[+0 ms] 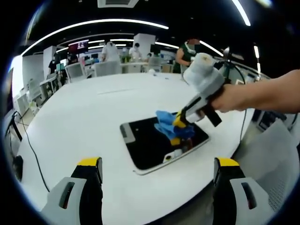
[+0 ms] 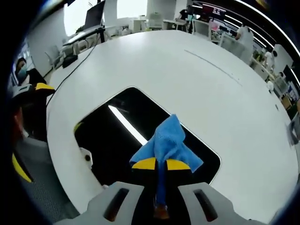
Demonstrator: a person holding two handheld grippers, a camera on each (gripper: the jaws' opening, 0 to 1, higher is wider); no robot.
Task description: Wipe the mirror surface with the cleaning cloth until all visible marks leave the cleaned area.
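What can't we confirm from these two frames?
- Marks on the mirror: in the right gripper view its glass shows only dark reflections; none can be made out.
- Mirror under the blue cloth: covered by the cloth and the right tool.
- Mirror's near part, right gripper view: hidden behind the tool body.
- Cloth contact with the glass: left gripper view too small to tell.
- Left tool: jaws apart, cut off by the bottom edge.

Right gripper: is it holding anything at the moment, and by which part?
Yes. The right gripper is shut on the blue cloth, pinching its bunched near end, while the rest spreads onto the mirror.
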